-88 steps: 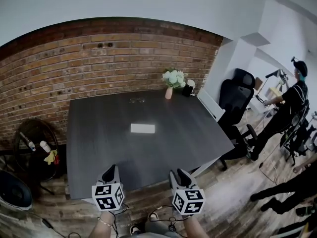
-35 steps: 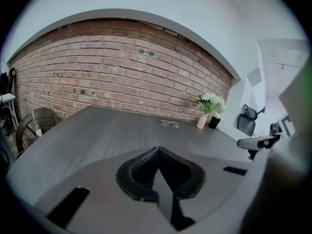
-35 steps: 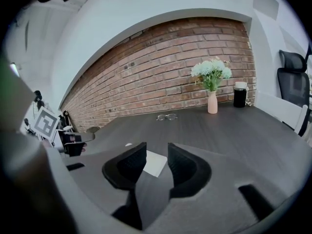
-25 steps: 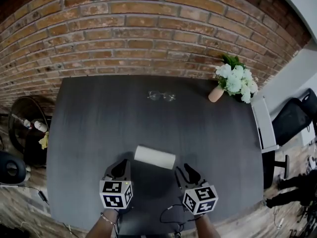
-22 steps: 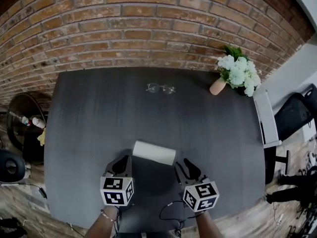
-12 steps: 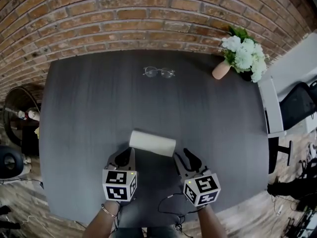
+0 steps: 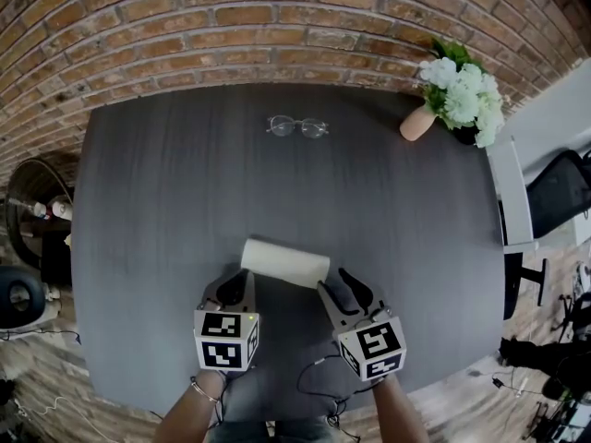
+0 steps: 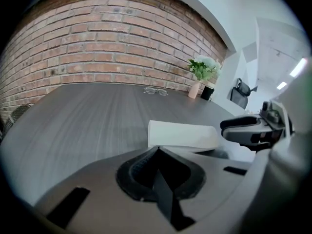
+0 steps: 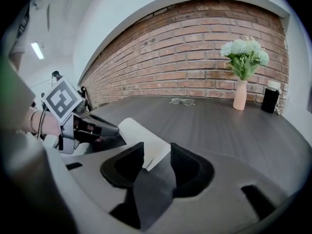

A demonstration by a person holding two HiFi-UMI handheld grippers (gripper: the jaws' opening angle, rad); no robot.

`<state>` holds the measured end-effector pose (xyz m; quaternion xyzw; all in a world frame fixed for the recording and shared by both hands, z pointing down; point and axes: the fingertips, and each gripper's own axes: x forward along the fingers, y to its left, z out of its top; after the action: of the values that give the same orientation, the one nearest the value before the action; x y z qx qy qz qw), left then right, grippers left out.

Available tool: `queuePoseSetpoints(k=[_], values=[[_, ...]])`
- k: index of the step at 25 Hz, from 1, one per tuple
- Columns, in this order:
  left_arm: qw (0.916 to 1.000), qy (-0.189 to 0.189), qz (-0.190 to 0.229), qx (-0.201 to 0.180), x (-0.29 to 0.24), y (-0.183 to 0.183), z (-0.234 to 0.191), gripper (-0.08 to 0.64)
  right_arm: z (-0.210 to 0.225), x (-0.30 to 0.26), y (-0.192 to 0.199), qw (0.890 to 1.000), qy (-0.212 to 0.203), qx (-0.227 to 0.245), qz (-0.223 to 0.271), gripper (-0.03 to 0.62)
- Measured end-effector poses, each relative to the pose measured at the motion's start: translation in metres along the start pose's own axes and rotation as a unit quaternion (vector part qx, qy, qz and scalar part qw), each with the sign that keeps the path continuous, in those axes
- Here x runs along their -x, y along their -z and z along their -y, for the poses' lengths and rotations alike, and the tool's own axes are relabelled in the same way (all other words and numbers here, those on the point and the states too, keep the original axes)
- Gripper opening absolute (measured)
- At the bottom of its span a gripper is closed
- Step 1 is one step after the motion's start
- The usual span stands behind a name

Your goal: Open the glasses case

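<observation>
There were two grippers. The left gripper (image 7: 233, 290) had its jaws pressed together, tips meeting with nothing between them. The right gripper (image 7: 333, 288) had its jaws spread, and one end of the case (image 7: 285, 263) showed in the gap, unpinched as far as its own view told.

Both were held low over the near part of the table (image 7: 166, 201), side by side and pointing toward 12 o'clock, the left nearly straight and the right angled toward 11. Each marker cube faced up toward the head camera. Two bare forearms came in from 6 o'clock, and the left wrist (image 7: 197, 389) wore a thin band.

The single white case lay shut and flat on the table at 12 o'clock from the grippers. Its long side ran across them, its left end just beyond the left tips and its right end at the right jaws.

Far out at 12 o'clock, near the table's back edge, lay one pair of glasses (image 7: 297, 126), well apart from the case. At about 1 o'clock stood one vase (image 7: 417, 123) of white flowers, with one dark cup (image 9: 269, 97) just beside it. One brick wall (image 7: 231, 26) ran behind the table, and one black chair (image 7: 561, 192) stood at 3 o'clock.
</observation>
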<state>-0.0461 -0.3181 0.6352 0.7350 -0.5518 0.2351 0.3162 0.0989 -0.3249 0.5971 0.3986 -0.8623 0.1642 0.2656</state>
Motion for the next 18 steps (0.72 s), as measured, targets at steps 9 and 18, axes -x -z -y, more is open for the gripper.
queuePoseSetpoints(k=[9,18], values=[[1.0000,0.002,-0.002,0.003,0.000,0.000,-0.001,-0.005,-0.018,-0.008,-0.006,0.993,-0.063,0.096,-0.017,0.229],[1.0000,0.003,-0.001,0.003,-0.001,0.000,0.000,-0.005,-0.022,-0.018,0.009,0.970,-0.064,0.225,-0.061,0.244]])
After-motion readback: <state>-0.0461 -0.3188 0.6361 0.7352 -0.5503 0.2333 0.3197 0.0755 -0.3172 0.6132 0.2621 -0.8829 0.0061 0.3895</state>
